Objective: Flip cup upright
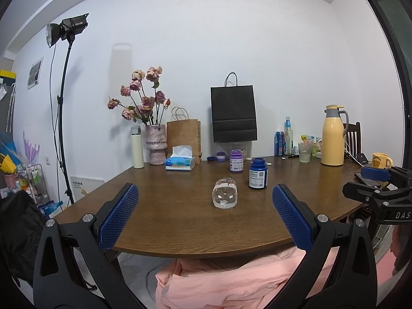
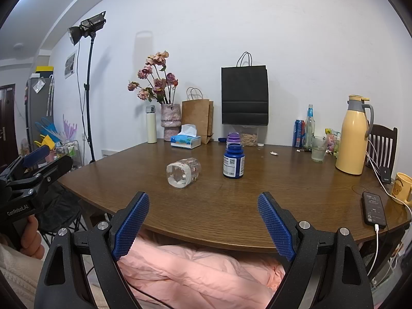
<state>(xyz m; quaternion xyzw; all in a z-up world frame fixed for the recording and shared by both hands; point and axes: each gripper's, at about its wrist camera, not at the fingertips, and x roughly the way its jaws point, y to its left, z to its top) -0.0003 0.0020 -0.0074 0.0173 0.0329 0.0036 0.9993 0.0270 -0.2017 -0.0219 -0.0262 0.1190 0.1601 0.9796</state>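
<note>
You hold your left gripper at the near edge of the wooden table, its blue-padded jaws spread wide with nothing between them. Your right gripper sits the same way low in its own frame, jaws wide apart and empty. The clear cup lies on its side at the centre of the left view, just above the gap between the pads, well apart from both of them. In the right view it rests left of centre, and its near end looks like the open mouth, though the glare makes that uncertain. A blue bottle stands upright just right of the cup, not touching it.
</note>
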